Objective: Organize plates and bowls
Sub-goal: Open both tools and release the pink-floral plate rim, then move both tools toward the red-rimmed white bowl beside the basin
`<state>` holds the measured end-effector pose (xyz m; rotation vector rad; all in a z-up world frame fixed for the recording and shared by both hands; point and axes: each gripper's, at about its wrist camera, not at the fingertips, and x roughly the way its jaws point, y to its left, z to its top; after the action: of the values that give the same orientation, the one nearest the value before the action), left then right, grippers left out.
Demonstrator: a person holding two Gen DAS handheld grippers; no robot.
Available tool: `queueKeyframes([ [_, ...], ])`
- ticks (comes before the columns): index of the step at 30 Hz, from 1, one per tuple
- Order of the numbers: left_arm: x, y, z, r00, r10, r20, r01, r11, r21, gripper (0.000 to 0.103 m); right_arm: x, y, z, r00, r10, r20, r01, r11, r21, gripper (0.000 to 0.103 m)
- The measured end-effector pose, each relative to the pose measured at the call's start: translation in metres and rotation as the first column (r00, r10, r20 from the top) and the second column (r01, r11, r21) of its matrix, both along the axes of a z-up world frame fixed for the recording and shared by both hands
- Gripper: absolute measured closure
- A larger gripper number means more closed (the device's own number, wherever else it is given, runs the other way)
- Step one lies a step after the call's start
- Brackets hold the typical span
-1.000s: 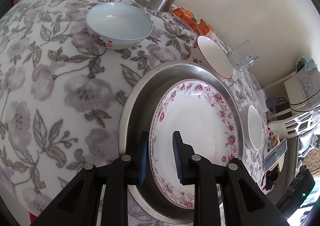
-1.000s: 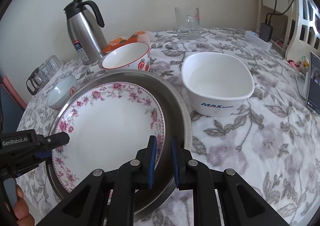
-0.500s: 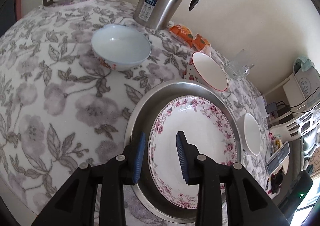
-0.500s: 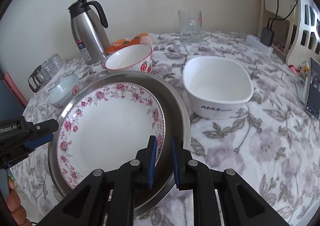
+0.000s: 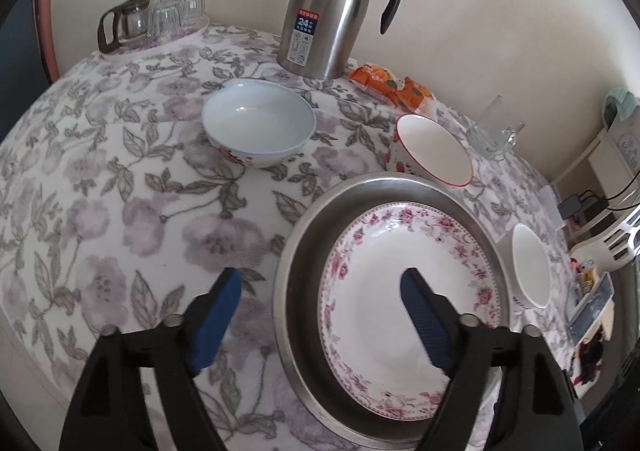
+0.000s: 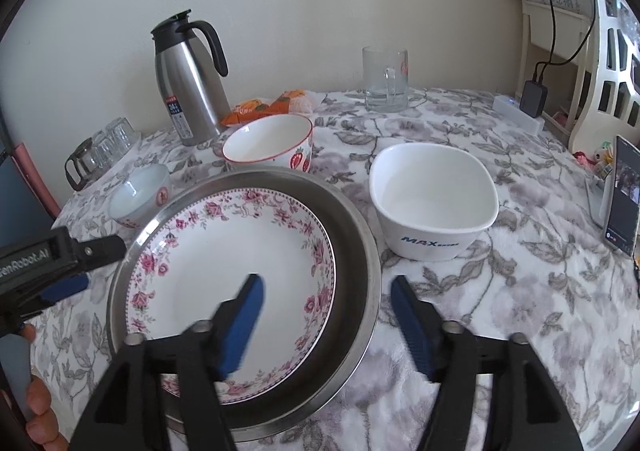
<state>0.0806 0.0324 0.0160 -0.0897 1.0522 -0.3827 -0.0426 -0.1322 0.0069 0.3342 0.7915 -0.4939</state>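
A white plate with a pink flower rim (image 5: 404, 283) (image 6: 224, 271) lies inside a round steel tray (image 5: 298, 243) (image 6: 356, 235) on the flowered tablecloth. My left gripper (image 5: 320, 291) is open and empty, raised above the tray's left rim. My right gripper (image 6: 326, 299) is open and empty, raised above the tray's right rim. A pale blue bowl (image 5: 258, 121) (image 6: 138, 195) stands left of the tray. A strawberry-print bowl (image 5: 434, 149) (image 6: 268, 139) stands behind it. A white oval bowl (image 5: 530, 265) (image 6: 434, 195) stands to its right.
A steel thermos (image 5: 334, 3) (image 6: 186, 77), orange snack packets (image 5: 390, 85) and a glass mug (image 6: 384, 79) stand by the back wall. Small glasses and a glass pot (image 5: 152, 17) sit at the back left. A phone (image 6: 622, 195) leans at the right edge.
Both grippers have opened wide, let go of the tray's rim and plate, and pulled back and up. The tray with the plate now rests on the table.
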Motion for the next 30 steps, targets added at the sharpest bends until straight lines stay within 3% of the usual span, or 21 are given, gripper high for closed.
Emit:
queueKeyframes([
  [3, 0.000, 0.000, -0.001, 1.000, 0.008, 0.011, -0.008, 0.999, 0.035, 0.017, 0.001, -0.001, -0.003, 1.000, 0.006, -0.012, -0.006, 1.000, 0.004, 0.018],
  [5, 0.001, 0.001, -0.002, 1.000, 0.012, 0.010, -0.012, 0.999, 0.043, 0.009, 0.001, -0.001, -0.005, 1.000, 0.012, -0.019, -0.012, 1.000, 0.004, 0.013],
  [7, 0.001, 0.001, -0.002, 1.000, 0.014, 0.013, -0.014, 0.999, 0.048, 0.009, 0.002, 0.000, -0.005, 1.000, 0.014, -0.027, -0.014, 1.000, -0.007, 0.003],
  [9, 0.001, 0.001, -0.002, 1.000, 0.014, 0.023, -0.015, 0.998, 0.062, 0.009, 0.002, 0.000, -0.005, 0.999, 0.016, -0.028, -0.016, 1.000, -0.016, 0.000],
  [18, -0.001, -0.004, 0.002, 0.998, 0.006, 0.063, -0.012, 0.995, 0.102, 0.008, -0.002, -0.005, -0.005, 0.999, -0.026, -0.042, 0.025, 1.000, -0.013, 0.000],
  [30, 0.003, -0.013, 0.021, 0.986, 0.057, 0.158, -0.064, 0.997, 0.039, 0.008, -0.008, -0.018, 0.013, 0.993, -0.115, 0.031, 0.118, 0.989, -0.093, 0.000],
])
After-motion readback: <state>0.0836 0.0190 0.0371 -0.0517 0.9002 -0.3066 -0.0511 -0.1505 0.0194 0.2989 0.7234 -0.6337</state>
